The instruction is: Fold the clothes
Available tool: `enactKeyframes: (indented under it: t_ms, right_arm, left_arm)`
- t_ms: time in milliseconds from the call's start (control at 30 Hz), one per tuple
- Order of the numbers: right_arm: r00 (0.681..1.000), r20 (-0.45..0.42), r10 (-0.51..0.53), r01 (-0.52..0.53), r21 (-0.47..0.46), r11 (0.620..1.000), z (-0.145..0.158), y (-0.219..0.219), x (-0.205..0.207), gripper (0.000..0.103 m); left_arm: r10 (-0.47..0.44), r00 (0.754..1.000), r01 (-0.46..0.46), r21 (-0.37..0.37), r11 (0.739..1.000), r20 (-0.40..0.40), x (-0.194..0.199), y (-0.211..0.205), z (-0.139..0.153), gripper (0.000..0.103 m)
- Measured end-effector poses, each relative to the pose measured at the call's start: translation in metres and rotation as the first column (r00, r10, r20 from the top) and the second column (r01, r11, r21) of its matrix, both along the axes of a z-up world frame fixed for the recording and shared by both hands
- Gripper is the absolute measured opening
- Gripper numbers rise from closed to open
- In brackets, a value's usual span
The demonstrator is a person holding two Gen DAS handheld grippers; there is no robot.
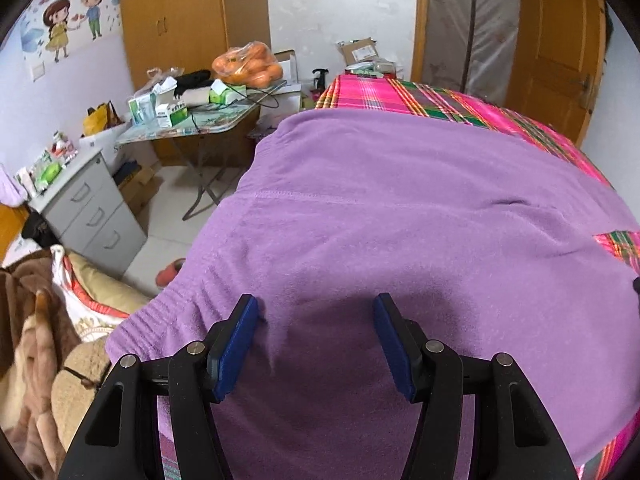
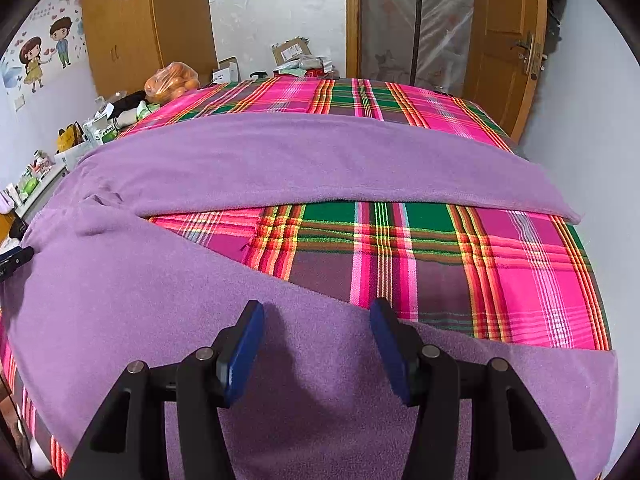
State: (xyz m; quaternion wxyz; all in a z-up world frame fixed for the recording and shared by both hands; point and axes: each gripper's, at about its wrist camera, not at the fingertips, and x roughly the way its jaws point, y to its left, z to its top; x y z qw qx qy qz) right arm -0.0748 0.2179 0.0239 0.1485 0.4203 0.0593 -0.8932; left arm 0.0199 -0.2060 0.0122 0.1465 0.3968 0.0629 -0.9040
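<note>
A pair of purple fleece trousers [image 1: 400,208] lies flat on a bed under a pink and green plaid sheet [image 1: 400,96]. The ribbed waistband [image 1: 160,320] hangs near the bed's left edge. My left gripper [image 1: 316,308] hovers open just above the waist area, with nothing between its blue pads. In the right wrist view the two legs of the trousers [image 2: 280,160] spread apart, with the plaid sheet [image 2: 440,264] showing between them. My right gripper [image 2: 316,312] stands open over the near leg's inner edge and holds nothing. The left gripper's tip [image 2: 16,260] shows at the far left.
Left of the bed stand a folding table [image 1: 200,124] crowded with boxes and a bag of oranges [image 1: 248,64], a grey drawer unit [image 1: 88,208] and a red slipper [image 1: 170,272] on the floor. Blankets and pillows [image 1: 48,320] lie at the near left. A wooden door [image 2: 508,40] is behind.
</note>
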Motion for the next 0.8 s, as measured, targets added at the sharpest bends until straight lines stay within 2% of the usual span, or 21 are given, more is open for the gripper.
enactKeyframes:
  t_ms: [200,367,533,600,800]
  right_arm:
    - [1.000,0.001,0.002,-0.002,0.003,1.000,0.000,0.001,-0.001,0.056]
    - [1.000,0.003,0.003,-0.003,0.001,1.000,0.001,0.001,0.000,0.056]
    - [1.000,0.006,0.006,-0.006,-0.012,1.000,0.001,0.003,-0.001,0.057]
    - [1.000,0.007,0.008,-0.008,-0.017,1.000,0.001,0.004,-0.001,0.058]
    - [1.000,0.010,0.012,-0.011,-0.025,1.000,0.000,0.004,-0.001,0.059]
  left_arm:
    - [-0.082,0.996,0.082,-0.003,0.997,-0.025,-0.015,0.022,0.010,0.062]
    - [-0.213,0.976,0.213,-0.014,0.977,-0.043,-0.044,0.054,0.021,0.062]
    - [-0.293,0.956,0.293,-0.010,0.956,0.007,-0.076,0.083,0.010,0.062]
    - [-0.299,0.954,0.299,-0.004,0.954,0.033,-0.086,0.087,0.005,0.062]
    - [-0.290,0.956,0.290,0.016,0.957,0.041,-0.096,0.081,0.002,0.064]
